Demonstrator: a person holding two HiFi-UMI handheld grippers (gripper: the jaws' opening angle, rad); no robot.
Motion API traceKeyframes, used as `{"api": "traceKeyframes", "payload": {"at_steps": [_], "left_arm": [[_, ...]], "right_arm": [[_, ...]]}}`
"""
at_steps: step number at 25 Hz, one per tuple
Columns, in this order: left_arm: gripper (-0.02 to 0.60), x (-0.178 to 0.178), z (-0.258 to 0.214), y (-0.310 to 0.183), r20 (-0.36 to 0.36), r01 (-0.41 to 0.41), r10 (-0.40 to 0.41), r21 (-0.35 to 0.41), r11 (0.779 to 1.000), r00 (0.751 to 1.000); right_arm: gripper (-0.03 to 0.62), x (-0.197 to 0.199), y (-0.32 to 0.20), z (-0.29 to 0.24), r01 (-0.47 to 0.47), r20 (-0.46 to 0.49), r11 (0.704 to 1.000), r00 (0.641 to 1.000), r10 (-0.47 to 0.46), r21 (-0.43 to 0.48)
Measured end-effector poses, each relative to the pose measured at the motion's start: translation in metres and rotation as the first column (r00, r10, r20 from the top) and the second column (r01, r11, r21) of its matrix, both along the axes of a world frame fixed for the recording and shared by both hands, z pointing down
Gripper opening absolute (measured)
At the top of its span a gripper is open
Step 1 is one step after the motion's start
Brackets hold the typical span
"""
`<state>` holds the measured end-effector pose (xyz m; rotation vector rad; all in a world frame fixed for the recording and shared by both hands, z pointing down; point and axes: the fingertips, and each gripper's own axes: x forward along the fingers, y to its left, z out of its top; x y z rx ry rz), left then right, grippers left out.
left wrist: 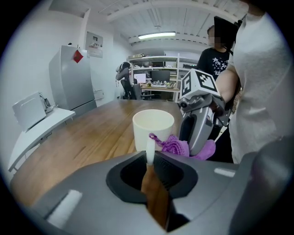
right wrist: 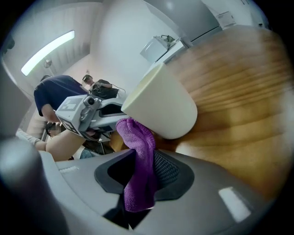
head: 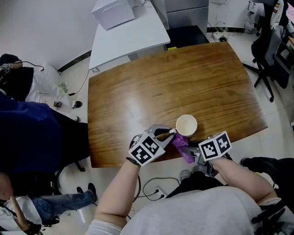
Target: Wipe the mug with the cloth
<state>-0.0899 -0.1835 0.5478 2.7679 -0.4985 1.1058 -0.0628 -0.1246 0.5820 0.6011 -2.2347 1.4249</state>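
A cream mug (head: 186,125) stands near the front edge of the wooden table (head: 161,87). My left gripper (head: 166,134) is shut on the mug's thin white handle (left wrist: 150,149), which sits upright between the jaws, with the mug body (left wrist: 153,128) just beyond. My right gripper (head: 193,151) is shut on a purple cloth (head: 182,145). In the right gripper view the cloth (right wrist: 140,163) runs up out of the jaws and its top end touches the lower side of the mug (right wrist: 161,102). The cloth (left wrist: 177,146) lies bunched beside the mug's base, under the right gripper's fingers (left wrist: 198,126).
The mug is close to the table's front edge (head: 174,156). A white side table (head: 138,34) carrying a white box (head: 112,11) stands behind. A seated person in dark blue (head: 27,133) is at the left, an office chair (head: 271,50) at the right, and cables (head: 154,188) lie on the floor.
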Motion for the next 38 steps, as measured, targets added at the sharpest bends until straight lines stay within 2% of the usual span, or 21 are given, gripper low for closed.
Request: {"api": "traceKeyframes", "payload": {"at_steps": [4, 8, 10, 13, 16, 19, 22, 24, 27, 32, 38], "left_arm": [[0.049, 0.001, -0.001, 0.002, -0.01, 0.002, -0.002, 0.001, 1.0, 1.0], [0.049, 0.001, -0.001, 0.0, -0.012, -0.001, 0.001, -0.003, 1.0, 1.0], [0.049, 0.0, -0.001, 0.001, -0.015, 0.003, -0.003, -0.007, 1.0, 1.0], [0.05, 0.0, -0.002, 0.005, -0.021, 0.007, -0.007, -0.014, 1.0, 1.0], [0.051, 0.0, -0.003, 0.009, -0.018, 0.003, -0.004, -0.023, 1.0, 1.0], [0.051, 0.002, -0.004, 0.015, -0.019, 0.006, -0.006, -0.031, 1.0, 1.0], [0.051, 0.004, -0.004, 0.018, -0.019, 0.008, -0.009, -0.033, 0.999, 1.0], [0.051, 0.004, -0.004, 0.017, -0.014, 0.005, -0.005, -0.031, 0.999, 1.0], [0.051, 0.005, -0.004, 0.017, -0.007, -0.001, 0.001, -0.029, 1.0, 1.0], [0.051, 0.006, -0.004, 0.021, -0.023, -0.001, 0.0, -0.032, 0.999, 1.0], [0.051, 0.005, -0.003, 0.02, -0.033, -0.004, 0.003, -0.027, 1.0, 0.999]], "right_arm": [[0.117, 0.003, 0.001, 0.007, 0.026, -0.034, 1.0, 0.999, -0.026, -0.011], [0.117, 0.006, 0.015, -0.007, 0.137, -0.082, 0.986, 0.988, -0.13, 0.09], [0.117, 0.014, 0.023, -0.023, 0.14, -0.049, 0.982, 0.99, -0.135, 0.125], [0.117, 0.031, 0.028, -0.052, 0.045, 0.06, 0.991, 0.997, -0.053, 0.128], [0.117, 0.048, 0.022, -0.065, -0.09, 0.138, 0.992, 0.987, 0.076, 0.094], [0.117, 0.056, 0.011, -0.072, -0.237, 0.26, 0.972, 0.938, 0.228, 0.003], [0.117, 0.053, 0.004, -0.067, -0.318, 0.326, 0.945, 0.887, 0.327, -0.082], [0.117, 0.052, 0.001, -0.055, -0.347, 0.321, 0.927, 0.87, 0.375, -0.142], [0.117, 0.053, -0.003, -0.039, -0.363, 0.28, 0.917, 0.874, 0.397, -0.169], [0.117, 0.059, -0.004, -0.011, -0.341, 0.15, 0.933, 0.923, 0.356, -0.114], [0.115, 0.062, -0.006, -0.005, -0.318, 0.094, 0.944, 0.941, 0.325, -0.082]]}}
